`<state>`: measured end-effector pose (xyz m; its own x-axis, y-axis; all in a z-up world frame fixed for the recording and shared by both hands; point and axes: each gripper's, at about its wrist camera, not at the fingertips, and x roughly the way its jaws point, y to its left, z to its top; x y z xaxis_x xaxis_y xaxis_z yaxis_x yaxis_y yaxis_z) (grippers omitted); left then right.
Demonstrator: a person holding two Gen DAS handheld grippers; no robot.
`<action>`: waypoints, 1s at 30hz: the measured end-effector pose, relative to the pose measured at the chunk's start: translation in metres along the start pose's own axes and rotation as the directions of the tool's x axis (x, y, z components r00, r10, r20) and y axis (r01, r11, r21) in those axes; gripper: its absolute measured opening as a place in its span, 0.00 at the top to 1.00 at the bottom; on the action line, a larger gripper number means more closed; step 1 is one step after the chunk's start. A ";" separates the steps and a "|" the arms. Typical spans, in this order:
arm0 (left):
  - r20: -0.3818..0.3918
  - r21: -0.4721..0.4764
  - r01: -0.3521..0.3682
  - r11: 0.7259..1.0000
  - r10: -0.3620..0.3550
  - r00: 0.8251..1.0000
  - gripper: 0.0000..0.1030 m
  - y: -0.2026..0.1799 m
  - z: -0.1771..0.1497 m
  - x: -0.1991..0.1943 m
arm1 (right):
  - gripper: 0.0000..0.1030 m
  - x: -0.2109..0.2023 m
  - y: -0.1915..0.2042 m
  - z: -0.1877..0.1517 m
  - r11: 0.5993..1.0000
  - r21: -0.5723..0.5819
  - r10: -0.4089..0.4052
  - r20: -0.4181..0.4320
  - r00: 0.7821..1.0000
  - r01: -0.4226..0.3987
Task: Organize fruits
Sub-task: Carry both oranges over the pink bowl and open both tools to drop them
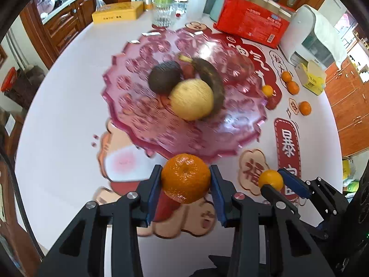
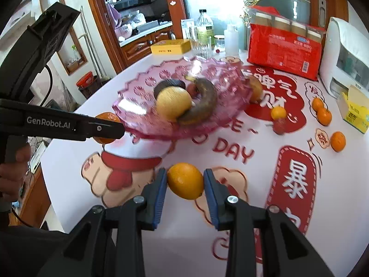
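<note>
My left gripper (image 1: 185, 180) is shut on an orange tangerine (image 1: 185, 177), held just short of the near rim of the pink glass fruit bowl (image 1: 143, 124). It also shows in the right wrist view (image 2: 108, 128), at the bowl's left rim (image 2: 138, 87). My right gripper (image 2: 185, 182) is shut on a small yellow-orange citrus (image 2: 185, 180), above the table in front of the bowl; it shows in the left wrist view (image 1: 272, 181) at lower right. The bowl holds a yellow pear (image 1: 191, 99), a dark banana (image 1: 215, 80) and a dark round fruit (image 1: 164, 76).
Several tangerines (image 2: 324, 115) and a small red fruit (image 2: 279, 126) lie loose on the table at right. A red package (image 2: 284, 50), a white appliance (image 2: 346, 57), a yellow carton (image 2: 355, 113), a yellow box (image 2: 170, 46), a glass and bottles stand behind.
</note>
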<state>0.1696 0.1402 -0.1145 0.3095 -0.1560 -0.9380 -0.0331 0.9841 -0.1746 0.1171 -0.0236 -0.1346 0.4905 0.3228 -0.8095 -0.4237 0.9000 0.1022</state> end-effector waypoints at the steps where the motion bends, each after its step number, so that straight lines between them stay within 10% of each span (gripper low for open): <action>1: 0.006 0.005 0.001 1.000 -0.001 1.000 0.62 0.005 0.003 -0.001 | 0.68 0.001 0.002 0.002 1.000 0.003 -0.002 0.005 1.000 0.002; 30: -0.021 0.091 0.110 0.990 -0.108 0.994 0.61 0.064 0.064 0.042 | 0.67 0.060 0.021 0.054 0.971 0.197 -0.144 0.019 0.989 0.137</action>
<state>0.2415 0.2020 -0.1457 0.2912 -0.2634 -0.9197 0.0877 0.9647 -0.2484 0.1791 0.0307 -0.1496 0.5609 0.1955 -0.8044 -0.1942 0.9757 0.1017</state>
